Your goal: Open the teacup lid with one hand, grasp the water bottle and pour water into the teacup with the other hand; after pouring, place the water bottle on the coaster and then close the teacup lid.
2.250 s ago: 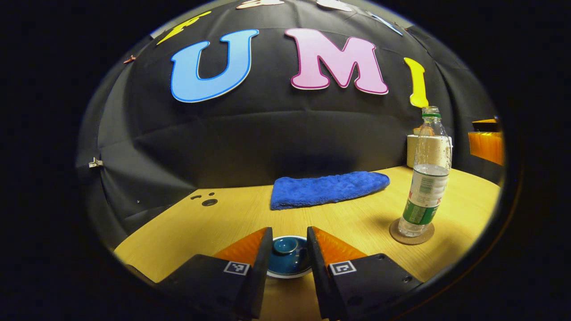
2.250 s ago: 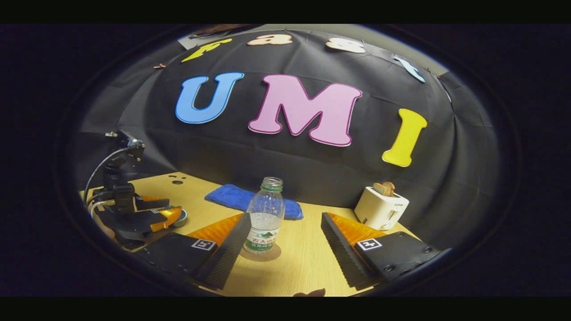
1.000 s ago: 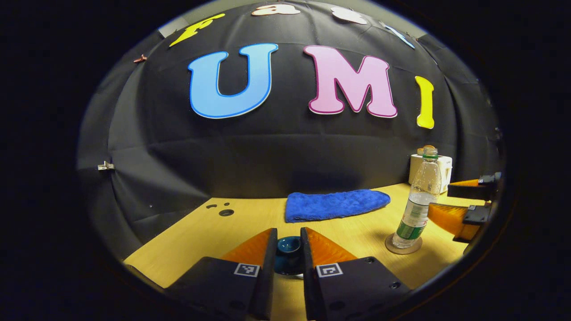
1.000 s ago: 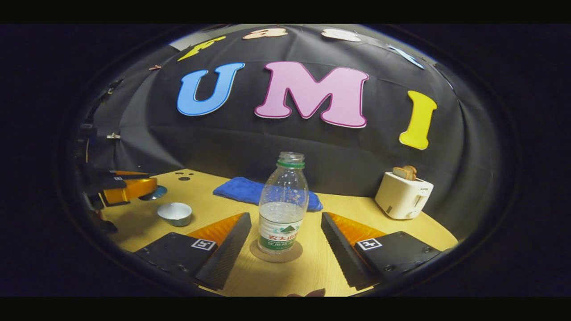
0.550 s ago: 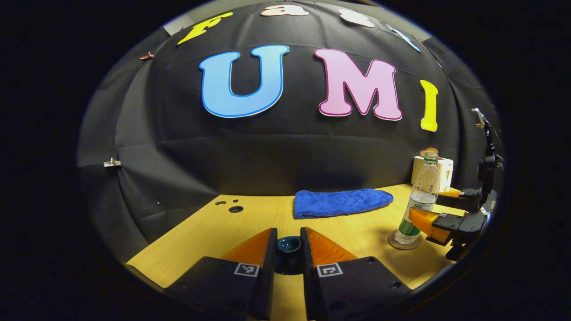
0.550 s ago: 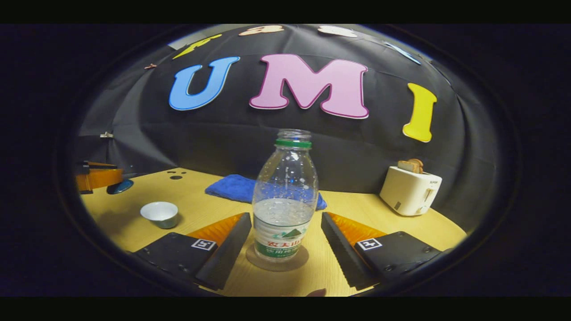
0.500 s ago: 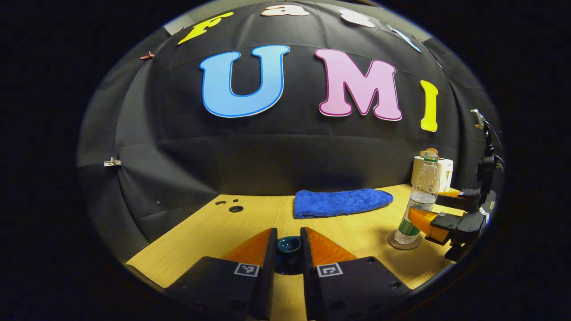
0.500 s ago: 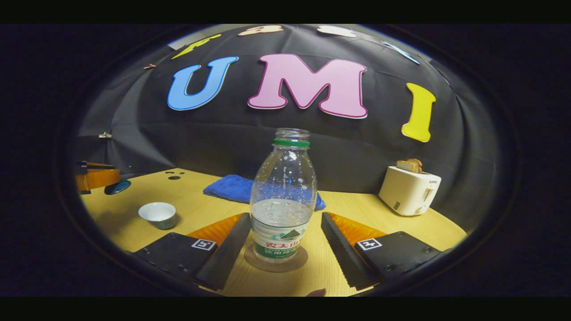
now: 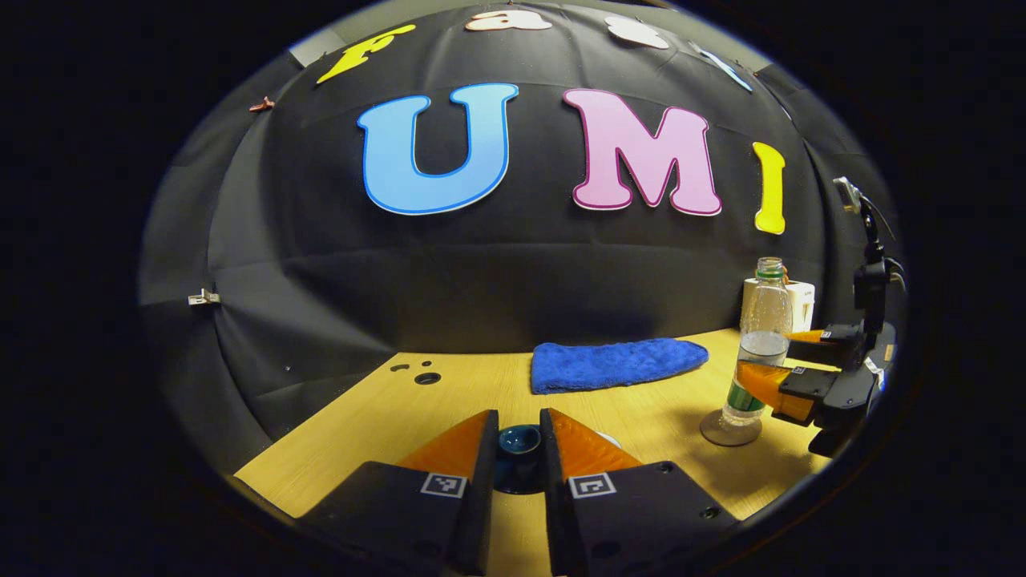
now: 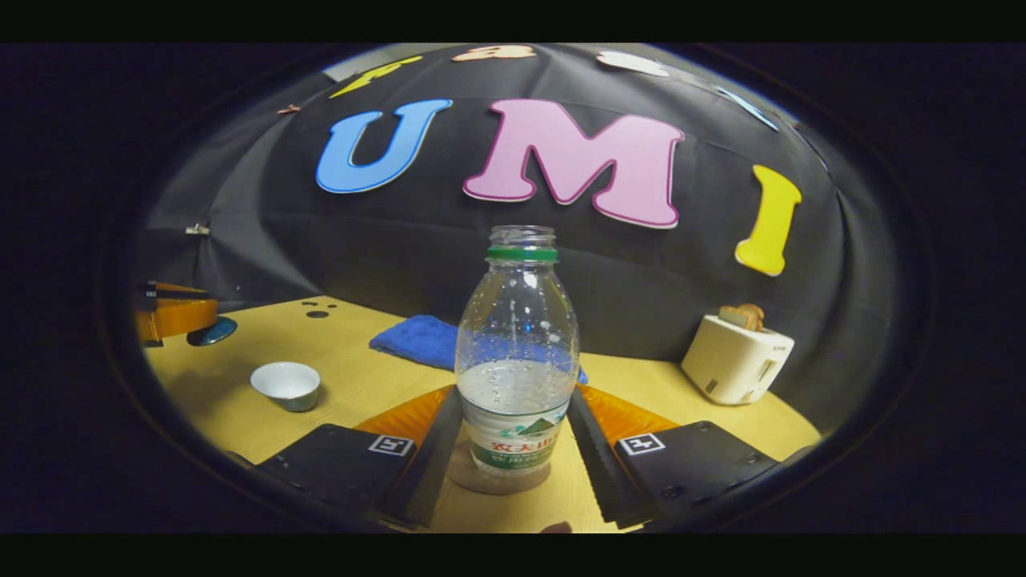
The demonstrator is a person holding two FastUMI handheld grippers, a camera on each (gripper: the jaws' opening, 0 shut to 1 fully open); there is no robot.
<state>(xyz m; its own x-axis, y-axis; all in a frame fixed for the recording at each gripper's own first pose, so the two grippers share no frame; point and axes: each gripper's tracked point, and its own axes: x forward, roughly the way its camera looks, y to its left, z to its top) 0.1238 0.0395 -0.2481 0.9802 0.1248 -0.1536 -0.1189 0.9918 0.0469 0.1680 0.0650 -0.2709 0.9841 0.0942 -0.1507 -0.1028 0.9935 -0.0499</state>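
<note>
In the left gripper view, the left gripper (image 9: 519, 453) has its fingers closed on the dark blue lid (image 9: 519, 440), holding it above the wooden bench (image 9: 449, 401). In the right gripper view, the right gripper (image 10: 513, 449) has its fingers pressed against both sides of the water bottle (image 10: 517, 353), which stands upright and uncapped on the round coaster (image 10: 497, 481). The open white teacup (image 10: 285, 385) sits on the bench to the left, well apart from the bottle. A blue cloth (image 10: 417, 338) lies at the far side near the wall, and a cream toaster (image 10: 736, 357) stands at the right.
</note>
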